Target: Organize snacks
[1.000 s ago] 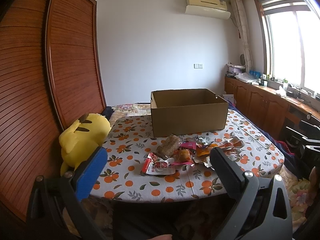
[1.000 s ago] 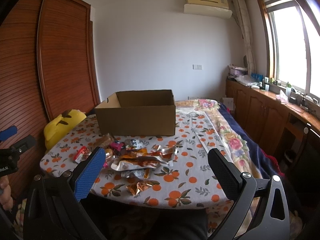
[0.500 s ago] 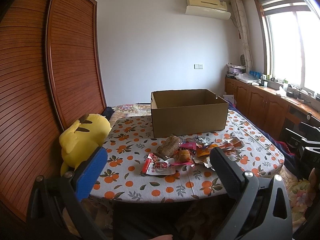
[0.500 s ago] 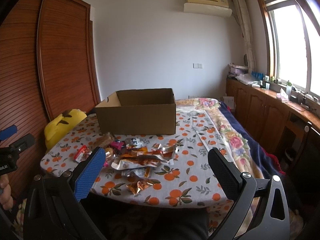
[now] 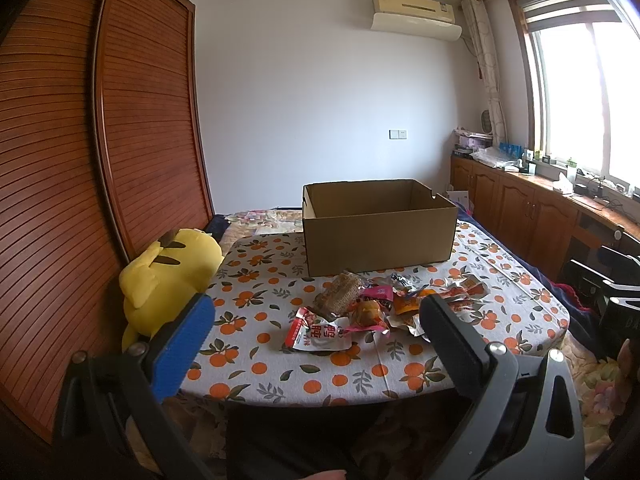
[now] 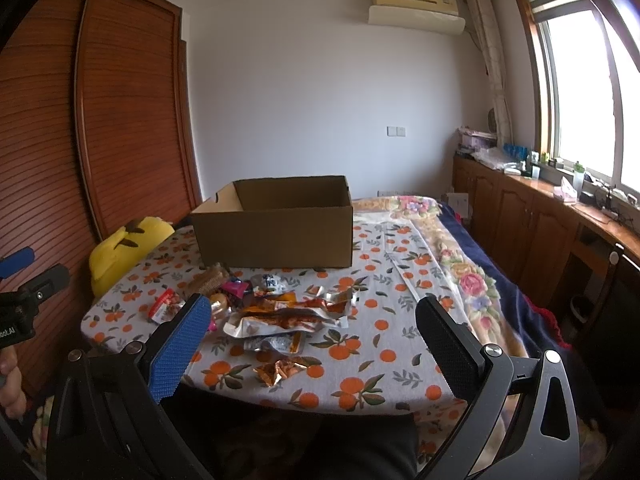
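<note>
In the left wrist view, the left gripper [image 5: 316, 326] has its 2 jaws spread wide, holding and touching nothing, raised short of the near edge of the table [image 5: 256, 372] with its orange-print cloth. The snack packets [image 5: 384, 306] lie in a loose pile on the cloth, framed between the fingers but beyond them; a white-and-red packet [image 5: 320, 334] sits nearest, at the pile's left. Behind the pile, close to it, stands an open cardboard box [image 5: 378, 236]. A yellow plush toy [image 5: 170, 276] rests at the table's left edge. In the right wrist view, the right gripper [image 6: 312, 322] likewise has its jaws wide apart and empty, held clear of the table [image 6: 376, 360]. The snack packets [image 6: 280, 316] lie left of centre, in front of the cardboard box [image 6: 276, 232]; 1 crumpled gold wrapper [image 6: 282, 370] lies nearest, apart from the heap.
</note>
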Motion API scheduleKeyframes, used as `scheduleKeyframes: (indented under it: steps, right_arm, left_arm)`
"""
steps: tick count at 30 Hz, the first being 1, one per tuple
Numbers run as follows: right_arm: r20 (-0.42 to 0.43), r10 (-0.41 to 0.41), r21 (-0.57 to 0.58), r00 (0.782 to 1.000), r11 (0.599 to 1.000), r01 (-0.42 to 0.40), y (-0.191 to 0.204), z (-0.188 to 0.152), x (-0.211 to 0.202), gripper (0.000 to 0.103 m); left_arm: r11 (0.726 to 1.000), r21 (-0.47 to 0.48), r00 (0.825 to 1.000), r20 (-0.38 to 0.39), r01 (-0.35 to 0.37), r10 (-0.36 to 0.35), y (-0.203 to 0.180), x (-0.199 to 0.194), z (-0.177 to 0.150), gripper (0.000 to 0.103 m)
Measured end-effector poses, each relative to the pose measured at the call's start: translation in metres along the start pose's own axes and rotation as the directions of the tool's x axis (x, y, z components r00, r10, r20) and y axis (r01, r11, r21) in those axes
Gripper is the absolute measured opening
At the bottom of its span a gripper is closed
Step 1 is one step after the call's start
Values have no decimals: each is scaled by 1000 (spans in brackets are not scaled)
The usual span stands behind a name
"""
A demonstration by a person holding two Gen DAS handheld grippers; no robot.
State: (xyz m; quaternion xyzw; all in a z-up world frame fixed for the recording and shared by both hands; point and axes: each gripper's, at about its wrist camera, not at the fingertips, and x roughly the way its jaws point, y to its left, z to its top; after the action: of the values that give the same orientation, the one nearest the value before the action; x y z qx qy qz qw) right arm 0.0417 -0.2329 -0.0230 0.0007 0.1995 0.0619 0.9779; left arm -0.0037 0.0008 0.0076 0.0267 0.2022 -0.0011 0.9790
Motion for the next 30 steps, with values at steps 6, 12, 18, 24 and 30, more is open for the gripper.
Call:
scheduleKeyframes:
  steps: [6,12,18,24,30]
  right_arm:
    - [0,0,-1,1000,1000,0,0,0,0,103]
    - [0,-1,-1,1000,1000,1,0,0,1,103]
    - [-2,0,1,1000,1000,0,0,-1,0,103]
    - [-12,1,3,1000,1000,-1,-3,-6,3,103]
    - [-33,1,1,999,1000,-1,-7,-13,13,103]
  left_arm:
    - [1000,0,1000,0,-1,1,0,0,0,103]
    - [1000,0,1000,-1,-1,1,1,0,1,103]
    - [1000,-2,1000,-7,2,-2,2,1,1,103]
    - [1000,-6,1000,-23,5,-6,1,7,-6,103]
    - [1000,-4,998,-61,18,-18,-2,24,-17,103]
